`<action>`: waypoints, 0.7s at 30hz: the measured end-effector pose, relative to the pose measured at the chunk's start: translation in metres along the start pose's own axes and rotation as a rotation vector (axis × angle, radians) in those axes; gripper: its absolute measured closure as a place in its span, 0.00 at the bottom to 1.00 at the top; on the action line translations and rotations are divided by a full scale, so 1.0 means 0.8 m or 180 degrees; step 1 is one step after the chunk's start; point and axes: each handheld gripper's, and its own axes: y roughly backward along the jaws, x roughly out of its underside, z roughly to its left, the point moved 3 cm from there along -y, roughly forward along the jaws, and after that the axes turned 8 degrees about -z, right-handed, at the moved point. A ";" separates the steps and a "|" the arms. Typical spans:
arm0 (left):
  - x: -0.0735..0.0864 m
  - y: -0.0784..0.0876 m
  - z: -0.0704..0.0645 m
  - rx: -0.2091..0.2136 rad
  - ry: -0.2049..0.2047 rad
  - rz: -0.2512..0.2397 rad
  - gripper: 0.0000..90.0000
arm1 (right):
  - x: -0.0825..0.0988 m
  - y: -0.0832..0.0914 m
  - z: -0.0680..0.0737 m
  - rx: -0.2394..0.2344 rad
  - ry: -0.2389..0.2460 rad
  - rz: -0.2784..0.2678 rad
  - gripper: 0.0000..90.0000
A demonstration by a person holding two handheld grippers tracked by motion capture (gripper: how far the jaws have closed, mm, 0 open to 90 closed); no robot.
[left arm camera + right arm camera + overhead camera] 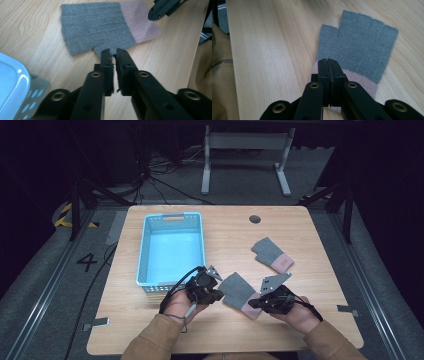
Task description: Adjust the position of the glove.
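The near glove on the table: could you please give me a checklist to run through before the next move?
1. Near glove lies flat on the table: ok.
2. Left tool has a grip on the glove's thumb: not ok; its jaws stand a slit apart at the thumb's edge, with no fabric pinched.
3. Right tool has a grip on the pink cuff: cannot tell; its jaws are shut over the cuff.
4. Blue basket is empty and open on top: ok.
5. Second glove lies apart from both tools: ok.
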 end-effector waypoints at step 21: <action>0.001 0.001 0.004 -0.0006 0.0047 -0.0034 0.87 | 0.006 -0.028 0.025 -0.0271 0.0136 0.0180 1.00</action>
